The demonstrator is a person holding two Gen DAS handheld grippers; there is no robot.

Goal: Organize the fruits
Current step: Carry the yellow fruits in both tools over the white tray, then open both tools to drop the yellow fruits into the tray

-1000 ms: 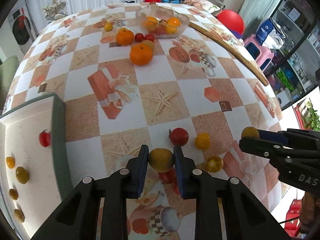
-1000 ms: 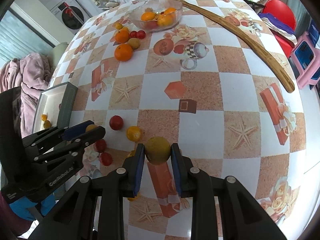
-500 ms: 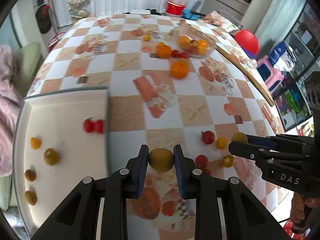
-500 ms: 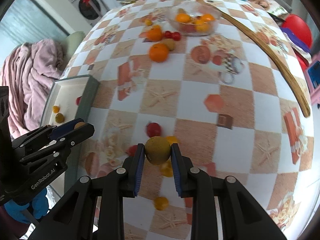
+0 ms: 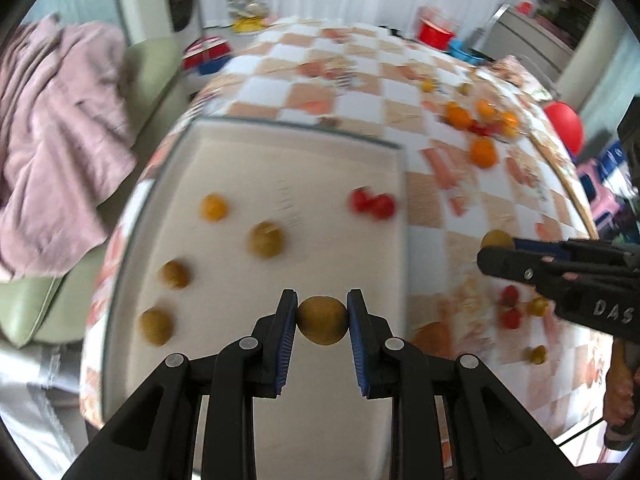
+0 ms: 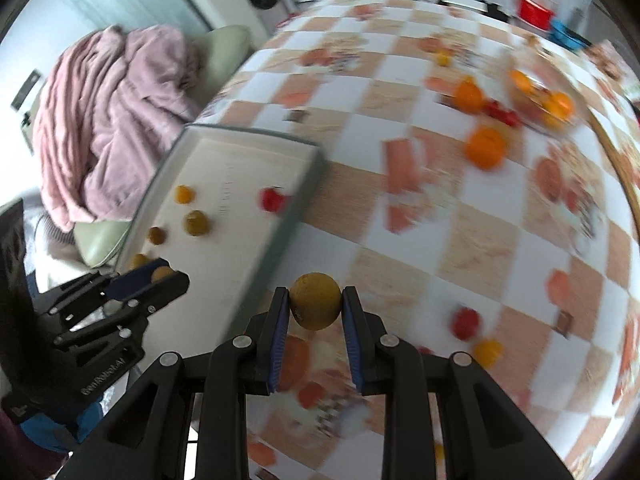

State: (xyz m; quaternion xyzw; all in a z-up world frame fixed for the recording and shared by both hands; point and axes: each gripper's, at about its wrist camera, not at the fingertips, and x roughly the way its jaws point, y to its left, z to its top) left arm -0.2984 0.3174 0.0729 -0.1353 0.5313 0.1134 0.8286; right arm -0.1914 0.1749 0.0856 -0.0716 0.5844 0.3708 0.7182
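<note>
My left gripper (image 5: 322, 320) is shut on a yellow-green round fruit (image 5: 322, 322) and holds it above the near part of the white tray (image 5: 224, 160). The tray holds several small yellow fruits (image 5: 266, 239) and red tomatoes (image 5: 374, 204). My right gripper (image 6: 315, 306) is shut on a second yellow-green fruit (image 6: 315, 300) above the tablecloth just right of the tray (image 6: 224, 152). In the left wrist view the right gripper (image 5: 496, 248) shows at the right; in the right wrist view the left gripper (image 6: 160, 278) shows over the tray's near end.
Loose red and yellow small fruits (image 5: 510, 316) lie on the checkered tablecloth (image 6: 480, 240) right of the tray. Oranges (image 6: 485, 148) and a glass bowl of fruit (image 6: 540, 104) stand farther back. A pink blanket (image 6: 104, 108) on a green seat lies left of the table.
Both grippers have swung left toward the tray, each still holding its fruit. The left one has come over the tray; the right one is near the tray's right edge.
</note>
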